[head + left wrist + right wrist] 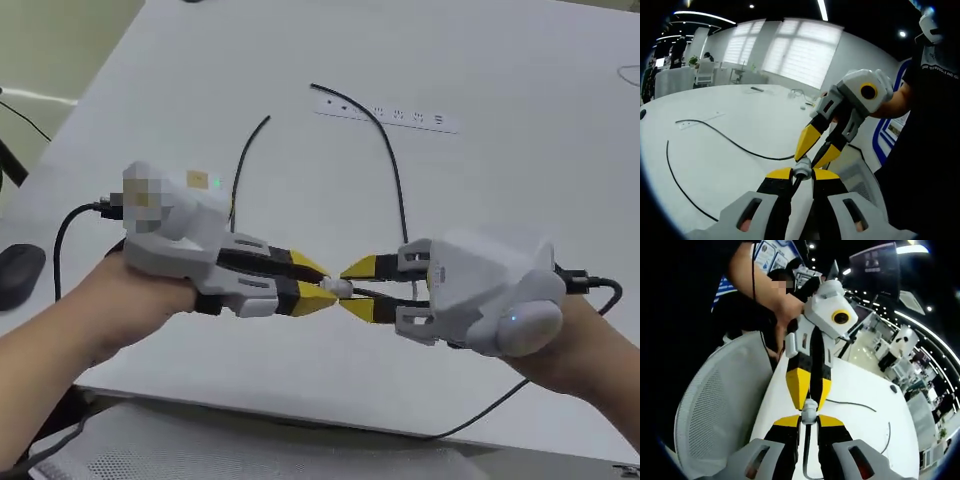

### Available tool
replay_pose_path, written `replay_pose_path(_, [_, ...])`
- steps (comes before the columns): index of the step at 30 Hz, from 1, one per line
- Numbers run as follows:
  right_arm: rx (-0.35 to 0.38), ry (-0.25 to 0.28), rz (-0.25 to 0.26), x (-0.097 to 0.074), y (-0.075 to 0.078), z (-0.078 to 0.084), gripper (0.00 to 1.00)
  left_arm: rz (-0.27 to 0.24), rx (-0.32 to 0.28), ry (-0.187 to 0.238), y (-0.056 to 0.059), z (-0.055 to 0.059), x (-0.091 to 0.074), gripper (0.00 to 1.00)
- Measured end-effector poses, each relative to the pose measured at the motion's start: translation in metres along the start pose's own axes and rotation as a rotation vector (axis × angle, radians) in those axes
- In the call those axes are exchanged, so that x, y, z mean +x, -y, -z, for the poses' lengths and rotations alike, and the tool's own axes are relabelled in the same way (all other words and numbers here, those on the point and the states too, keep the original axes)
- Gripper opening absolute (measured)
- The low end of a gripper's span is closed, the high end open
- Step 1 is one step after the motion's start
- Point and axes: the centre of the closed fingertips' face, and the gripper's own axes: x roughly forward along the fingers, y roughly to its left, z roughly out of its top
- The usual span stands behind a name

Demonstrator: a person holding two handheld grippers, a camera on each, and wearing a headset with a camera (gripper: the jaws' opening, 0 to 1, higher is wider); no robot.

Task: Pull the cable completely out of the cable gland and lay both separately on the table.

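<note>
Right now the cable gland [338, 288] hangs above the desk [500, 180], pinched between the yellow tips of the left hand-held gripper [803, 175], whose jaws are closed on it. The right hand-held gripper [810, 423] meets it tip to tip from the gland's other side. Its jaws stand a narrow gap apart and straddle the black cable [396, 180] just where it leaves the gland, with no firm clamp that I can see.

From the gland the cable runs back between those right jaws, then arcs away over the desk beyond the gland. The gland and the near stretch of cable share one long axis, the line joining the two grippers, so the pull probably has to go along that line, hands drawing apart. The left is on the gland and the right is nearest the cable.

The cable sits threaded in the gland, so the task looks barely begun. Another black length [240, 165] lies left of the gland; whether it is the same cable I cannot tell.
</note>
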Motion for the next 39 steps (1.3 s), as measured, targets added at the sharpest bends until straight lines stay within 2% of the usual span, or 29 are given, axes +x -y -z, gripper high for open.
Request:
replay_pose_path(2, [0.012, 0.004, 0.001, 0.0, 0.002, 0.001, 0.08, -0.002, 0.0, 0.003, 0.0, 0.0, 0.0, 0.14])
replay_pose_path(4, [0.057, 0.009, -0.004, 0.001, 0.002, 0.002, 0.08, -0.002, 0.0, 0.004, -0.001, 0.0, 0.001, 0.14])
replay_pose_path(7, [0.051, 0.009, -0.014, 0.002, 0.002, 0.002, 0.08, -0.001, 0.006, 0.006, -0.001, 0.001, 0.0, 0.14])
replay_pose_path(8, [0.072, 0.01, -0.016, 0.002, 0.004, 0.003, 0.08, -0.002, 0.012, 0.007, -0.001, 0.0, 0.0, 0.14])
replay_pose_path(10, [0.19, 0.062, -0.064, 0.001, 0.001, -0.003, 0.1, -0.002, 0.013, 0.008, -0.001, 0.0, -0.001, 0.14])
replay_pose_path(12, [0.325, 0.066, -0.076, -0.001, 0.007, 0.001, 0.13, -0.008, 0.018, 0.007, -0.002, 0.0, -0.002, 0.14])
replay_pose_path(13, [0.332, 0.085, -0.077, -0.001, 0.011, 0.001, 0.14, -0.007, 0.011, 0.009, -0.003, 0.0, -0.002, 0.14])
replay_pose_path(15, [0.415, 0.113, -0.126, -0.004, 0.013, 0.002, 0.17, -0.008, 0.014, 0.016, -0.003, -0.001, -0.003, 0.14])
replay_pose_path(16, [0.492, 0.114, -0.15, -0.005, 0.015, 0.006, 0.21, -0.008, 0.017, 0.015, -0.003, 0.0, -0.003, 0.14])
replay_pose_path(17, [0.521, 0.111, -0.161, -0.006, 0.016, 0.007, 0.26, -0.007, 0.018, 0.014, -0.002, 0.0, -0.003, 0.14])
replay_pose_path(18, [0.559, 0.161, -0.195, -0.008, 0.02, 0.003, 0.28, -0.003, 0.027, 0.011, -0.001, 0.001, -0.003, 0.14])
replay_pose_path(19, [0.576, 0.178, -0.219, -0.01, 0.021, 0.002, 0.25, -0.002, 0.032, 0.01, -0.001, 0.001, -0.002, 0.14])
replay_pose_path(20, [0.637, 0.186, -0.252, -0.011, 0.022, 0.002, 0.22, 0.0, 0.034, 0.008, 0.0, 0.001, -0.002, 0.14])
replay_pose_path(21, [0.657, 0.192, -0.256, -0.012, 0.024, 0.002, 0.2, 0.001, 0.035, 0.007, 0.0, 0.001, -0.002, 0.14])
replay_pose_path(23, [0.784, 0.215, -0.324, -0.014, 0.025, 0.001, 0.21, 0.001, 0.039, 0.005, 0.0, 0.001, -0.002, 0.14])
replay_pose_path(24, [0.835, 0.244, -0.383, -0.015, 0.023, -0.002, 0.22, 0.003, 0.045, 0.006, 0.0, 0.001, -0.002, 0.14])
replay_pose_path(26, [0.891, 0.261, -0.428, -0.015, 0.022, -0.001, 0.24, 0.005, 0.05, 0.005, 0.0, 0.001, -0.002, 0.14])
replay_pose_path(29, [1.016, 0.28, -0.547, -0.015, 0.012, -0.005, 0.22, 0.003, 0.068, 0.006, 0.001, 0.0, -0.004, 0.15])
replay_pose_path(30, [1.033, 0.28, -0.582, -0.015, 0.007, -0.005, 0.22, 0.003, 0.074, 0.008, 0.002, -0.001, -0.005, 0.15])
replay_pose_path(32, [1.036, 0.277, -0.568, -0.008, 0.007, 0.0, 0.22, 0.004, 0.098, 0.017, 0.003, -0.004, -0.006, 0.14])
replay_pose_path(33, [1.061, 0.268, -0.568, -0.006, 0.007, 0.003, 0.22, 0.006, 0.107, 0.016, 0.004, -0.004, -0.006, 0.14])
replay_pose_path(37, [1.084, 0.296, -0.578, -0.006, 0.007, -0.002, 0.18, 0.012, 0.122, 0.001, 0.004, -0.001, -0.006, 0.14])
replay_pose_path(39, [1.095, 0.309, -0.6, -0.007, 0.007, -0.005, 0.16, 0.011, 0.126, -0.004, 0.004, 0.0, -0.006, 0.15])
